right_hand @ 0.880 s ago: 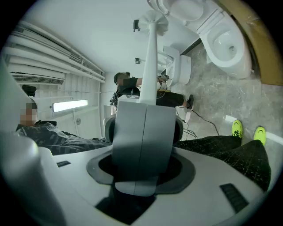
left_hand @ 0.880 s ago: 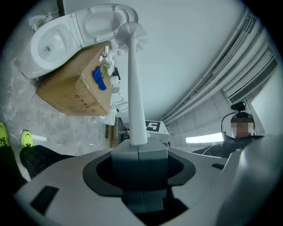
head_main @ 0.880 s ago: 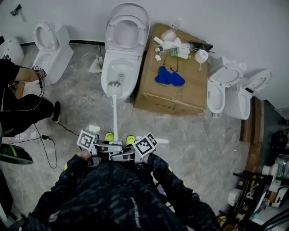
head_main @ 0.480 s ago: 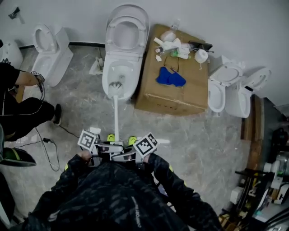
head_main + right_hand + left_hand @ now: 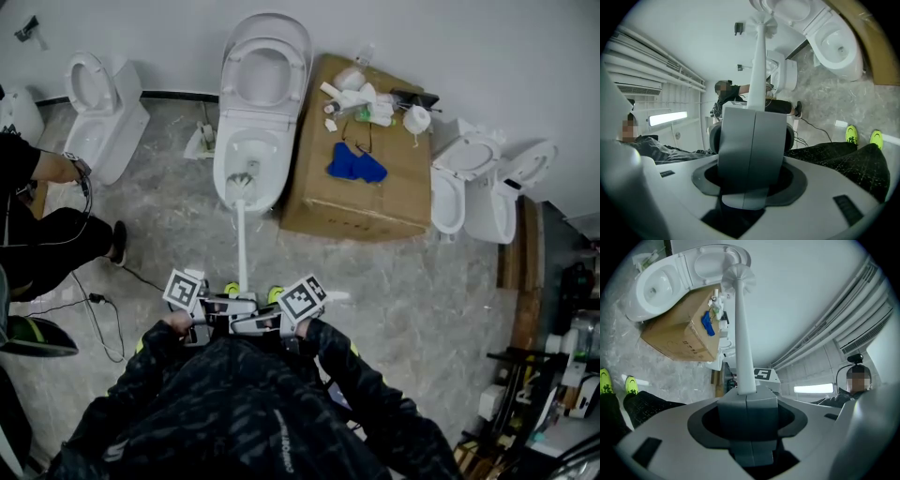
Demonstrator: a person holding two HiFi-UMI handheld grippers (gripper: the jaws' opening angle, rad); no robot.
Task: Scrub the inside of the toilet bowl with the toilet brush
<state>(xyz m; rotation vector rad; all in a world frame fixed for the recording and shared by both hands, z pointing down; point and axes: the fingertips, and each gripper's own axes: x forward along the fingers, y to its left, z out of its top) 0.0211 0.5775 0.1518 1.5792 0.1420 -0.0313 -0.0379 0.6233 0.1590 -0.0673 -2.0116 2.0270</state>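
- Left claw point(image 5: 746, 398): the jaws are pressed together on the near end of the toilet brush point(image 5: 743, 343). Its white handle rises straight out from between them in the left gripper view.
- Right claw point(image 5: 753, 115): the jaws are clamped on the same handle. In the head view this claw sits just beside the left claw, and both are at the end of the handle nearest the person.
- Brush shaft: it runs straight ahead from the two claws across the grey marbled floor point(image 5: 403, 281). It ends in a white bristle head well beyond the jaw tips.
- Toilet bowl point(image 5: 270, 155): it stands directly ahead of both claws, at the far end of the handle. The bristle head lies inside the bowl's rim, toward its near edge. Whether the bristles press on the porcelain cannot be told.
- Seat and lid point(image 5: 265, 61): they are raised, and lie beyond the bowl as seen from the claws.
- Cardboard box point(image 5: 352, 202): it is ahead and to the right of the right claw, just beside the bowl. A blue cloth point(image 5: 354, 164) lies on its top, with small white items point(image 5: 361, 89) along its far edge.
- Yellow-green shoes point(image 5: 228, 286): they are just past the jaw tips, one on either side of the handle.
- Seated person point(image 5: 47, 230): this person is well to the left of the left claw.
- Spare toilets: one point(image 5: 103, 103) is far ahead and to the left of the left claw. The others point(image 5: 464, 183) are to the right of the box.
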